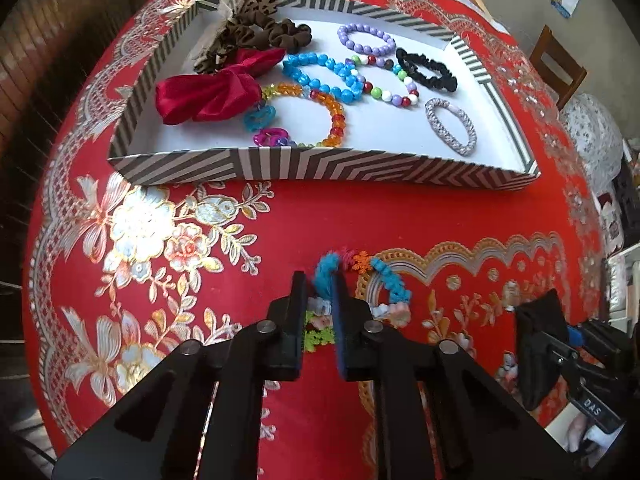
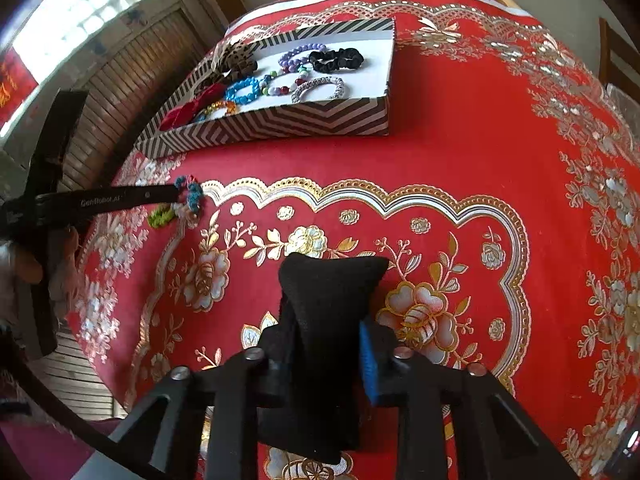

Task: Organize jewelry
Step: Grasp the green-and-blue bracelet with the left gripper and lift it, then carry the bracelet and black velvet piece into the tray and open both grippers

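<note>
On the red tablecloth with gold and silver flowers [image 1: 280, 216] the left gripper [image 1: 322, 280] is clamped on a fuzzy, many-coloured flower-bead bracelet [image 1: 384, 276], its jaws pinching the turquoise stretch of the loop while the pink, orange, white and green parts lie on the cloth around the fingers. In the right wrist view the same bracelet [image 2: 188, 200] hangs at the tip of that gripper, near the table's left edge.

The right gripper [image 2: 328, 344] is closed on a black fabric pouch [image 2: 332, 296], which stands up between its blue-padded jaws over the gold scalloped medallion of the cloth. Whether the pouch touches the table is hard to tell from here.

Farther back sits a shallow box with black-and-white chevron sides [image 1: 320, 166]. Inside on its white floor lie a red satin bow [image 1: 208, 90], a brown leopard-print scrunchie [image 1: 248, 28], a blue bead bracelet [image 1: 320, 76], an orange bead bracelet [image 1: 332, 112], a lilac bead bracelet [image 1: 366, 40], a black scrunchie [image 1: 426, 68] and a silver braided hair tie [image 1: 450, 126].
</note>
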Motion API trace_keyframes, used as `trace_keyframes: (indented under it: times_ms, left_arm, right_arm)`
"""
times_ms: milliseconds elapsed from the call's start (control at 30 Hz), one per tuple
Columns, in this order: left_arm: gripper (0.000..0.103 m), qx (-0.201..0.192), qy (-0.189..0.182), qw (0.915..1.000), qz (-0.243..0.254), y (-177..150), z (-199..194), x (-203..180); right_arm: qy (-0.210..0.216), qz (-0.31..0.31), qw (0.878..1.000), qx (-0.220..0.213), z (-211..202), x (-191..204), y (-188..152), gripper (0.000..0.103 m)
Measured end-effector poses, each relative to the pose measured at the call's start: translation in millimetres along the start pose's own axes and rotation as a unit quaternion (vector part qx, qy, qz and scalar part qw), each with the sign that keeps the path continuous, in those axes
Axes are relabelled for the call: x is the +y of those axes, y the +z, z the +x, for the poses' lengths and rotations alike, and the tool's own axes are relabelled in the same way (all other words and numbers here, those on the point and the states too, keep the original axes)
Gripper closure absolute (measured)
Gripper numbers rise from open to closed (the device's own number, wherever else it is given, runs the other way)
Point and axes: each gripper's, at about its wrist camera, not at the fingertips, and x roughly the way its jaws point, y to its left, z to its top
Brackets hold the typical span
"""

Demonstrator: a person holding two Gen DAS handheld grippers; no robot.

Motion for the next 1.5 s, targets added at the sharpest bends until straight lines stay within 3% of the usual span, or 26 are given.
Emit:
trace_keyframes:
  times_ms: [433, 967, 1267, 1500]
  left_arm:
    - [0.093, -0.053, -0.021, 0.9979, -0.028, -8.2, -67.2, 2.1]
    - [0.093, -0.13, -0.019, 0.9913, -0.004, 21.4, -129.1, -24.5]
    - [0.093, -0.152, -0.029, 0.9876, 0.024, 58.9, -130.3, -46.0]
    - [0.093, -0.138, -0.037, 0.9885, 0.048, 87.4, -103.5, -65.9]
  right_arm:
    - [0.022, -0.018, 0.998, -0.055, -38.6, 8.3, 12.8, 0.083]
    - [0.036, -0.03, 0.994, -0.099, -66.3, 17.6, 31.2, 0.083]
    - [0.022, -0.03, 0.992, -0.124, -70.5, 11.8, 76.5, 0.083]
    - [0.011, -0.024, 0.992, -0.124, -53.3, 6.0, 123.2, 0.083]
